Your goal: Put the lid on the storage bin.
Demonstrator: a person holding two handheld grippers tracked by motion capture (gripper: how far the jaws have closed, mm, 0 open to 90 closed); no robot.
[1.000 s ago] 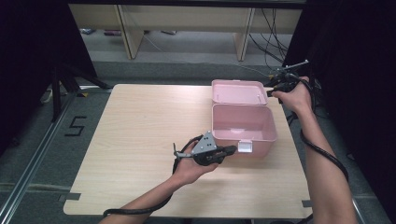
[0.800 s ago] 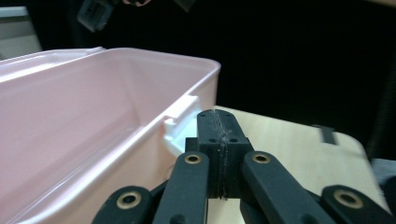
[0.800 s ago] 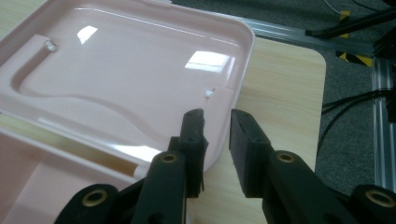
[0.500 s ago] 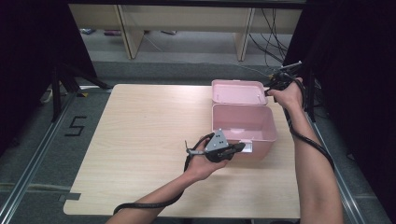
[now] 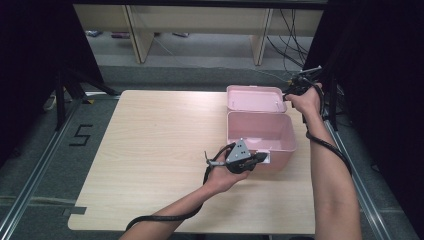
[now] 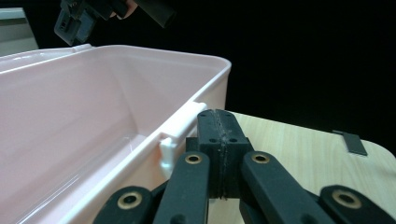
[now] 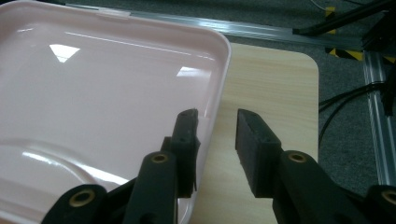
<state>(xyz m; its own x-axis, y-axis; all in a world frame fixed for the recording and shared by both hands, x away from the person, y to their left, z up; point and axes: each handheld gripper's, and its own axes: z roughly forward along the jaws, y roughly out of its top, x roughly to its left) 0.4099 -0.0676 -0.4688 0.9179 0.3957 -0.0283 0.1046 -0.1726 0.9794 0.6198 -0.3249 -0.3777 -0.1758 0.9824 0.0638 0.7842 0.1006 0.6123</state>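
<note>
High view: a pink box [image 5: 260, 135] sits open toward the right edge of the table [image 5: 150, 150], its lid [image 5: 255, 98] folded back flat behind it toward the far right corner. The left gripper [image 5: 261, 157] comes in from the near side and rests against the box's near wall, right at the white latch [image 5: 265, 158] on that wall. In the left gripper view the two black jaws are pressed together with nothing between them, their tips just beside the latch [image 6: 180, 128] and below the pink rim [image 6: 140, 56]; the inside of the box looks bare and glossy. The right gripper [image 5: 292, 91] is out at the far right corner of the table, at the right-hand edge of the lid, held by a hand [image 5: 305, 100] whose forearm runs up along the table's right edge. In the right gripper view its jaws stand apart and have just been opening; the lid's rim [image 7: 223, 70] runs up between them, one pad [image 7: 187, 135] over the lid's inner face, the other over bare wood, and neither pad presses on the rim
</note>
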